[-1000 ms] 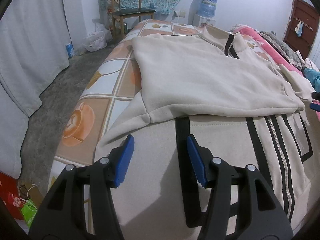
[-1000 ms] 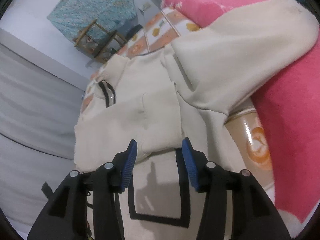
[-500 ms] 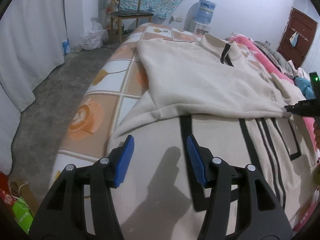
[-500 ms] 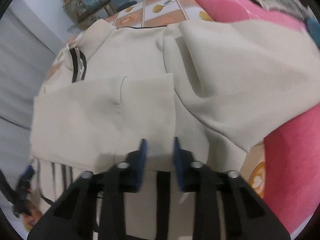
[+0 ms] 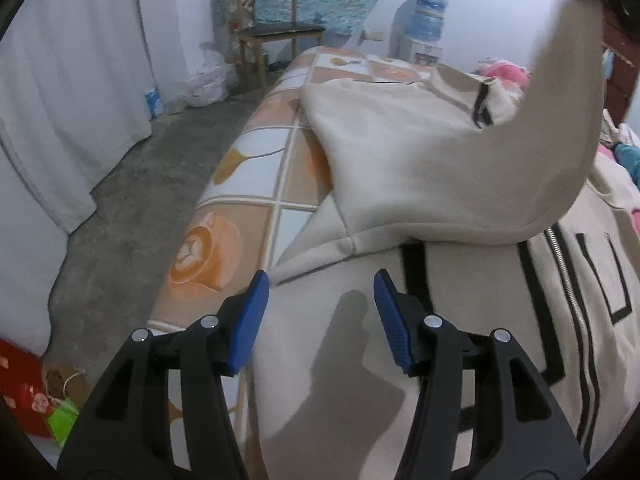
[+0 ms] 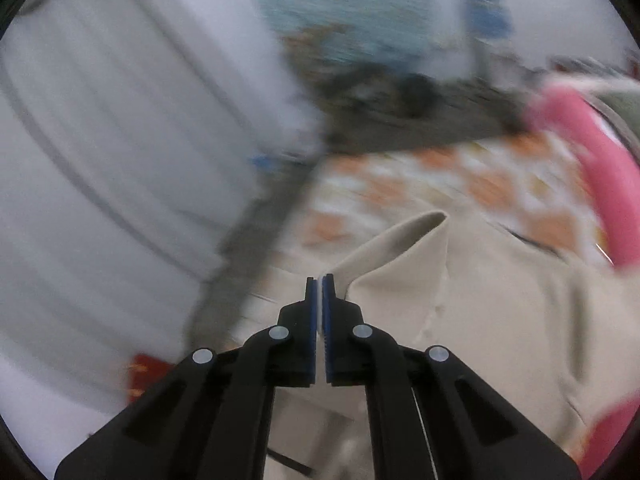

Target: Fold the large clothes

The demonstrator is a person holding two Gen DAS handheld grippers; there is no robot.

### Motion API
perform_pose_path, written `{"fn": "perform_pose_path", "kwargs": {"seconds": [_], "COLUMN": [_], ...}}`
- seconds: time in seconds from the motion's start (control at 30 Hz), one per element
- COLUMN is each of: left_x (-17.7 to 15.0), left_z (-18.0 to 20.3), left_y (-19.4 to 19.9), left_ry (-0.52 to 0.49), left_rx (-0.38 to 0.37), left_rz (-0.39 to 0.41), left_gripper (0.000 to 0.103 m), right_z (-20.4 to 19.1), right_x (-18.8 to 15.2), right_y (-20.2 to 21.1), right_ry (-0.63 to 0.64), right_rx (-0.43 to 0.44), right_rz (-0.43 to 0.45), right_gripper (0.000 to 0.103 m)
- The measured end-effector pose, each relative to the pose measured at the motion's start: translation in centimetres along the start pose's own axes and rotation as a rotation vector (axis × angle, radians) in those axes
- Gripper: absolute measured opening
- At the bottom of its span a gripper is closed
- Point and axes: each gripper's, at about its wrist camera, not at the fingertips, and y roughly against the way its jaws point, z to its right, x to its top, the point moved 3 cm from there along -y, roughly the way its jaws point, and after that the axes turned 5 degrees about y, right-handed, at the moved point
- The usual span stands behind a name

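We see the cream jacket (image 5: pixel 400 168) spread on the bed (image 5: pixel 256 184). Our right gripper (image 6: pixel 319 312) is clenched on a jacket flap (image 6: pixel 404 256), lifting it; our left gripper (image 5: pixel 320 320) hovers released over the hem.

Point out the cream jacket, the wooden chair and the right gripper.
cream jacket (image 5: pixel 420 168), left wrist view, on its folded-over back panel.
wooden chair (image 5: pixel 280 32), left wrist view, on its dark seat.
right gripper (image 6: pixel 319 280), right wrist view, between its fingertips, pinching cream cloth.
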Motion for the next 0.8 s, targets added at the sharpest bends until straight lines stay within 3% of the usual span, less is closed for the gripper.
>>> {"fn": "perform_pose_path", "kwargs": {"seconds": [0.1,0.2,0.3,0.5,0.6,0.73,0.8], "left_x": [-0.1,-0.3,-0.3,-0.3,-0.1,-0.1,0.0], "left_z": [-0.5,-1.5,-2.1,-2.2,-2.0,-2.1,-2.2], "left_y": [0.0,-0.4,-0.2,-0.2,-0.5,-0.5,-0.6], "left_ry": [0.029,0.071,0.103,0.100,0.095,0.099,0.107], "left_rx": [0.023,0.074,0.075,0.109,0.130,0.156,0.167], "left_rz": [0.001,-0.013,-0.002,0.006,0.010,0.014,0.016], "left_gripper": [0.051,0.051,0.051,0.051,0.051,0.051,0.051], "right_z": [-5.9,-5.6,-0.4,18.5,21.6,19.1,19.1], "right_x": [4.1,4.6,2.3,-10.9,-13.2,-11.3,-11.3], "right_y": [2.6,5.4,6.1,1.5,1.7,4.2,4.4], "right_ry": [0.108,0.132,0.070,-0.177,-0.252,-0.180,-0.151], "right_rx": [0.146,0.135,0.035,-0.351,-0.350,-0.282,-0.299], "right_rz": [0.125,0.209,0.191,-0.157,-0.170,-0.054,-0.053], "right_gripper": [0.003,0.003,0.003,0.003,0.003,0.003,0.003]}}
